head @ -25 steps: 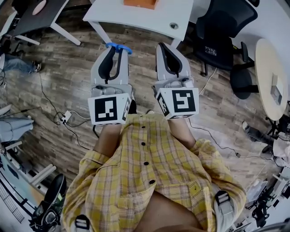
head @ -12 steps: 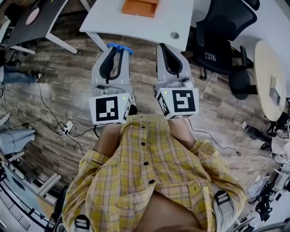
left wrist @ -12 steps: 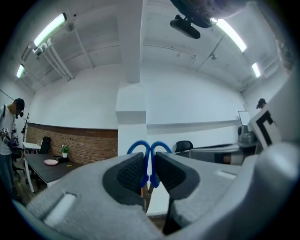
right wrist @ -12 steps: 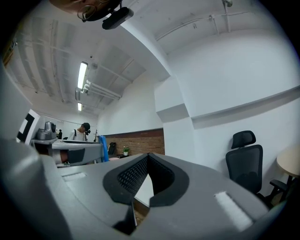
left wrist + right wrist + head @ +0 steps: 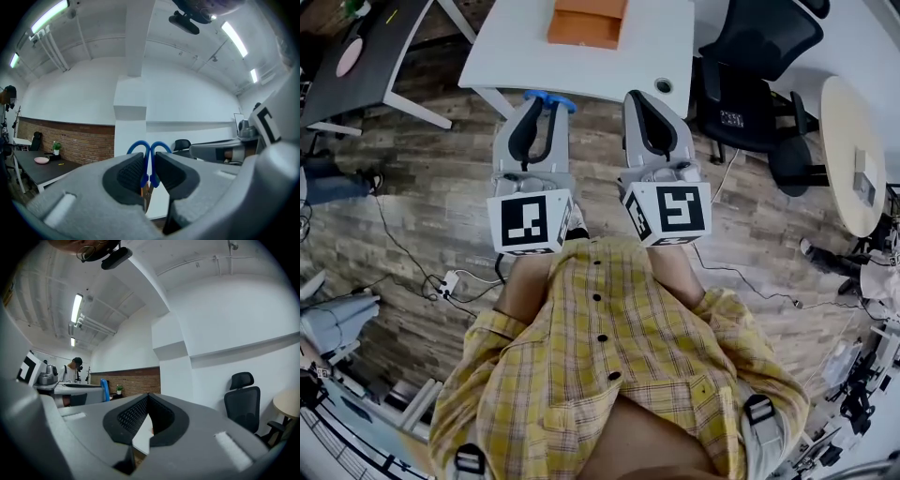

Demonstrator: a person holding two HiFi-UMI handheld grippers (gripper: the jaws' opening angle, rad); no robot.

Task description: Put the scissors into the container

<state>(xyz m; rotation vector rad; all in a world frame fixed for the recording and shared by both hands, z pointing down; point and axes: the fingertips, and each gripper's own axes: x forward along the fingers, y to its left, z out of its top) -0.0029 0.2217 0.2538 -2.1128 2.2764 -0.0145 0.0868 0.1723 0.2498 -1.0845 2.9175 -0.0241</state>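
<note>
Clamping a pair of blue-handled scissors between its dark ribbed pads, the left gripper has its jaws drawn in narrow on the shank just below the two plastic finger loops. The loops stand out beyond the jaw tips. The blades run back between the jaws and cannot be made out. In the head view the same blue loops show at the front of the left gripper, held in the air over the wooden floor, just short of the near edge of the white rectangular table. The right gripper has its jaws closed together with nothing between them, and in the head view it is carried level beside the left one, near it but apart. The orange shallow box-shaped container rests on the white table, ahead of both grippers and not yet under the scissors. The scissors look light and stiff, with smooth plastic handles and thin metal. A grip near the pivot, as now, probably serves best, since a hold on one loop alone could let the pair swing open or twist. The smooth shank might slip if the jaws ease before the container is underneath. It is likely tough enough to take a short drop, though lowering it in lengthwise seems safer for a shallow box. By count there is one pair of scissors, one orange container, one white table bearing it, and two grippers.
</note>
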